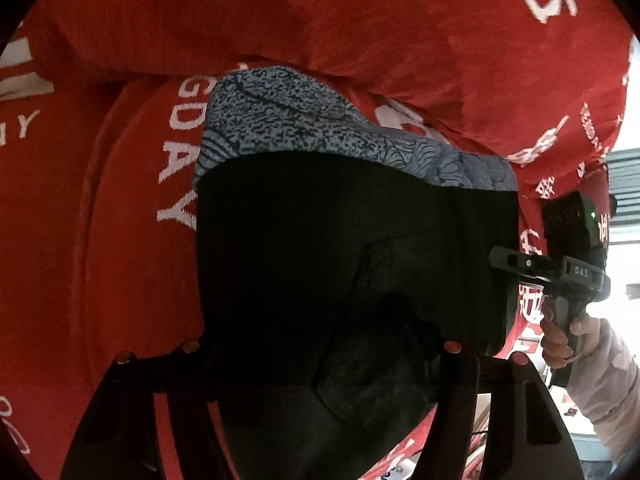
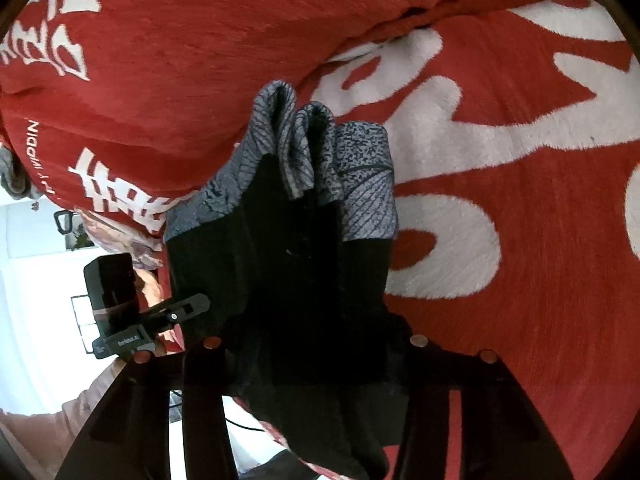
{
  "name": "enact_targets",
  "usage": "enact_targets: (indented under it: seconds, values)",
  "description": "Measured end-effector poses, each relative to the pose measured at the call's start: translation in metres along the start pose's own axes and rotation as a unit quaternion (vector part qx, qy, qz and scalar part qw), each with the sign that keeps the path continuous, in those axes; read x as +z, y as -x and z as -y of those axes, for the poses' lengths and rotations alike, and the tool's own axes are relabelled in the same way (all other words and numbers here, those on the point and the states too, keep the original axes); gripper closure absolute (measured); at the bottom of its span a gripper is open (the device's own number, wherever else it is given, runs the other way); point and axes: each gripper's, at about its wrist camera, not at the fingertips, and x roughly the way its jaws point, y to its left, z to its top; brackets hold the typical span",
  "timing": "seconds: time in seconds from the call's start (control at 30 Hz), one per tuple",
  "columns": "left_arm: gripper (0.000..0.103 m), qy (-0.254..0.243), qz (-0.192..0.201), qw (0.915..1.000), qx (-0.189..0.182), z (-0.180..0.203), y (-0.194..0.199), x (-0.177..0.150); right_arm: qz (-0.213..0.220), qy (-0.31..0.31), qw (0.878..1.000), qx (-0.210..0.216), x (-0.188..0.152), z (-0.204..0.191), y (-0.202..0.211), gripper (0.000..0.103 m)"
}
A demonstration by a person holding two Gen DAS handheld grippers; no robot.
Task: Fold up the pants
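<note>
Pants [image 1: 352,248], black with a grey patterned band [image 1: 320,124] along the far edge, hang in front of both cameras, lifted above a red blanket [image 1: 360,20] printed with white letters and characters. In the left wrist view the black cloth spreads wide and fairly flat, its lower part running down between the two dark fingers of the left claw [image 1: 320,360]. The cloth fills the gap between those fingers, so the left claw looks clamped on the pants, though the contact itself is lost in the dark fabric.

At the right edge of the same view the right claw [image 1: 516,262] meets the side edge of the pants, with a hand [image 1: 560,332] on its grip and a pale sleeve [image 1: 608,380] behind.

In the right wrist view the pants [image 2: 280,280] are bunched into upright folds, the grey band [image 2: 360,168] on top rumpled into two or three loops. The cloth drops between the fingers of the right claw [image 2: 316,344], which seems closed on it, the pinch again hidden by black material. To the left, the left claw [image 2: 200,304] touches the pants' edge, held by a hand [image 2: 148,284] partly behind the device.

The blanket [image 2: 520,320] fills the background, creased where a raised fold [image 2: 200,40] overlaps the flatter part. A bright, washed-out room [image 2: 40,280] shows at the left edge.
</note>
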Motion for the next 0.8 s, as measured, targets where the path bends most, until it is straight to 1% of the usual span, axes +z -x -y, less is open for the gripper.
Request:
enact_targets:
  seconds: [0.13,0.3,0.37,0.5,0.57,0.63,0.67,0.7,0.73,0.77,0.8]
  values:
    - [0.034,-0.011,-0.002,0.9999,0.004,0.003,0.018,-0.013,-0.01,0.003,1.0,0.012,-0.018,-0.011,0.004,0.052]
    - [0.034,-0.022,-0.001,0.9996,0.018,0.004,0.035,-0.036,-0.008,-0.002,0.999,0.032,-0.048,-0.024,0.007,0.052]
    - [0.034,-0.023,-0.003,0.9994,0.024,0.001,0.04,-0.049,-0.011,-0.005,0.999,0.033,-0.061,-0.025,0.006,0.052]
    - [0.034,-0.011,-0.011,0.9994,0.031,-0.006,0.035,-0.072,-0.017,-0.009,1.0,0.025,-0.087,-0.025,-0.006,0.052]
    - [0.034,-0.007,-0.018,0.9987,0.047,-0.008,0.026,-0.081,-0.027,-0.01,1.0,0.008,-0.096,-0.023,-0.014,0.052]
    - [0.033,0.0,-0.022,0.997,0.074,-0.015,0.021,-0.089,-0.036,-0.005,0.999,-0.021,-0.104,-0.024,-0.022,0.052]
    - [0.033,0.008,-0.015,0.996,0.088,-0.02,0.023,-0.092,-0.04,0.001,0.998,-0.041,-0.108,-0.024,-0.025,0.051]
    - [0.033,0.012,-0.007,0.9954,0.095,-0.023,0.028,-0.093,-0.039,0.008,0.998,-0.054,-0.109,-0.027,-0.024,0.047]
    - [0.033,0.018,0.008,0.9937,0.11,-0.024,0.037,-0.092,-0.032,0.017,0.996,-0.08,-0.11,-0.032,-0.021,0.045]
    - [0.033,0.018,0.018,0.9927,0.118,-0.025,0.044,-0.092,-0.028,0.021,0.995,-0.098,-0.11,-0.035,-0.019,0.042]
    - [0.033,0.018,0.028,0.9915,0.126,-0.025,0.053,-0.091,-0.024,0.03,0.992,-0.124,-0.11,-0.041,-0.015,0.042]
